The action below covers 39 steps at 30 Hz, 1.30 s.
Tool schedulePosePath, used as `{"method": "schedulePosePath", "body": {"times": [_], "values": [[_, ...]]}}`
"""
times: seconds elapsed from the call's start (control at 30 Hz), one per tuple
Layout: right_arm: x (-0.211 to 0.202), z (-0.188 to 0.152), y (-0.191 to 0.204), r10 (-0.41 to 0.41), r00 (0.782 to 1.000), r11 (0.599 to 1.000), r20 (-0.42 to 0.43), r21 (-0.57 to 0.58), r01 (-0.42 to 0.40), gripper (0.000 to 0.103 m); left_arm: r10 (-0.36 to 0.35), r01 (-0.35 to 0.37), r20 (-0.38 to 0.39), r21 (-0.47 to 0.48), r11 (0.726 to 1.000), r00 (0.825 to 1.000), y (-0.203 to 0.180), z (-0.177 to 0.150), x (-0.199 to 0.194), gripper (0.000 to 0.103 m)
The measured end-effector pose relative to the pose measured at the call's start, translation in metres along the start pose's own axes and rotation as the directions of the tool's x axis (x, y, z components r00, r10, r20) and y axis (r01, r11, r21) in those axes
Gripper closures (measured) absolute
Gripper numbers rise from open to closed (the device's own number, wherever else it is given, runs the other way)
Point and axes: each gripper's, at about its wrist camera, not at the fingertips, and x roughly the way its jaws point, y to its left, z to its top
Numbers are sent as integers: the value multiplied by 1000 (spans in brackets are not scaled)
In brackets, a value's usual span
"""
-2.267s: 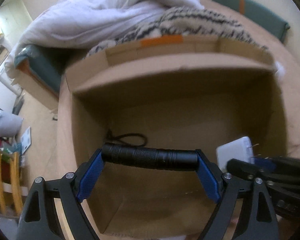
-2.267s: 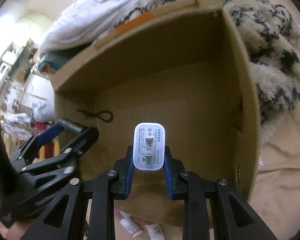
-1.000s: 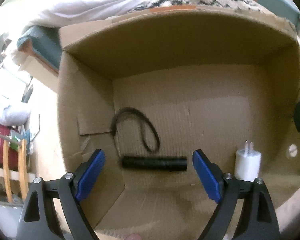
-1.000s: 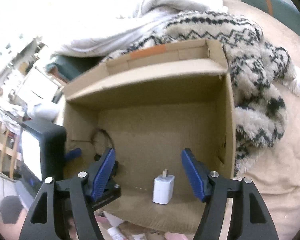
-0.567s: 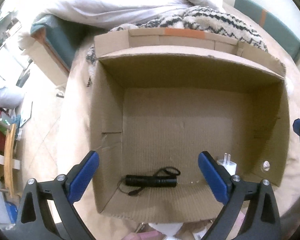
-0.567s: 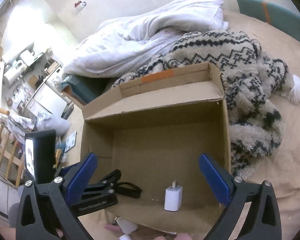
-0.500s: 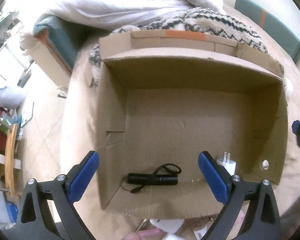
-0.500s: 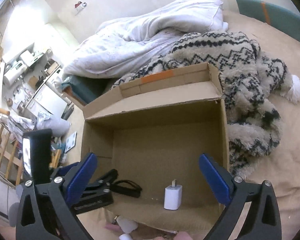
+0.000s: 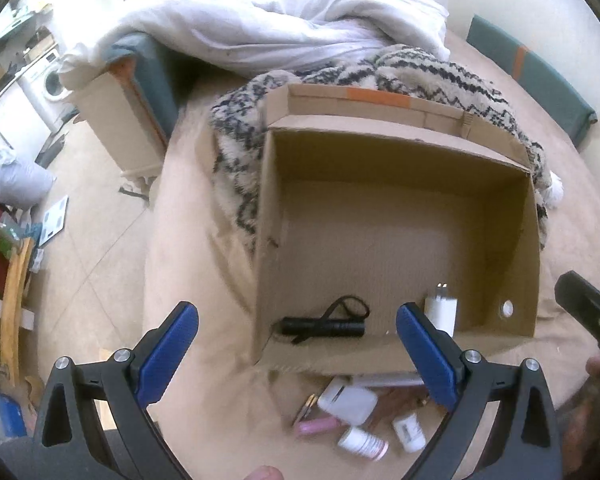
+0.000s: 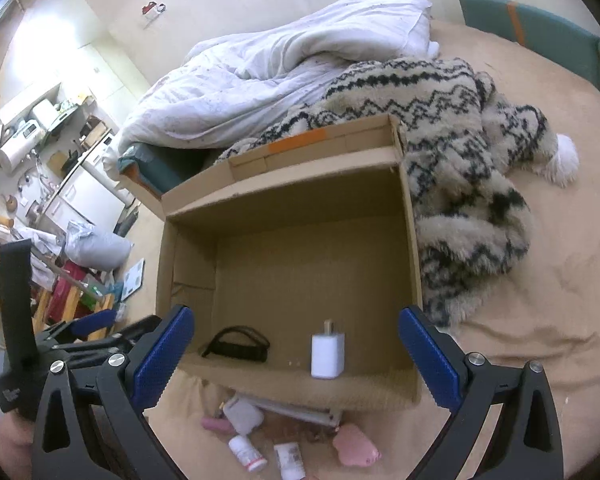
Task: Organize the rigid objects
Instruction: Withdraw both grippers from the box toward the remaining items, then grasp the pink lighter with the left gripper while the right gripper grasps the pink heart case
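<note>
Both tongs pulled back from brown cardboard box (image 9: 396, 152), empty & wide open: left tongs (image 9: 296, 336), right tongs (image 10: 296, 340); black cylindrical flashlight (image 9: 323, 326) & white plastic charger plug (image 10: 327, 349) lie inside by near wall.

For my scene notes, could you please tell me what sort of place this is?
Most likely a lived-in bedroom: a cardboard box sits on a bed beside a white duvet and a fuzzy patterned blanket.
</note>
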Motion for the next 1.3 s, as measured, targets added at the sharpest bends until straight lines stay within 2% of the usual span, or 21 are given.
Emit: {"method": "schedulePosePath", "body": {"times": [0.13,0.37,0.43,0.67,0.93,1.03,1.17,1.3], "values": [[-7,-15,3,1,1000,1000,-23,-14,-1,0,-4,4,-12,-11,1000,1000,15,-18,-4,4],[-7,-40,9,-11,996,999,-85,-41,8,0,8,-11,-61,-49,999,998,38,-51,11,4],[-4,-47,9,-15,994,999,-105,-38,12,0,0,-4,-66,-71,997,998,41,-53,13,4],[2,-55,-2,-49,989,999,-139,-21,47,0,43,-46,-39,-88,995,998,49,-53,8,4],[22,-62,-26,-58,970,994,-234,75,78,0,13,-29,-129,-124,992,992,53,-56,26,4],[31,-63,-33,-46,963,990,-265,119,80,0,-1,-21,-220,-100,995,975,44,-64,47,4],[41,-63,-33,-43,954,989,-295,122,83,0,-58,35,-351,-72,997,935,23,-83,77,4],[49,-65,-30,-47,945,991,-323,105,85,0,-69,54,-410,-48,997,910,6,-91,96,5]]}}
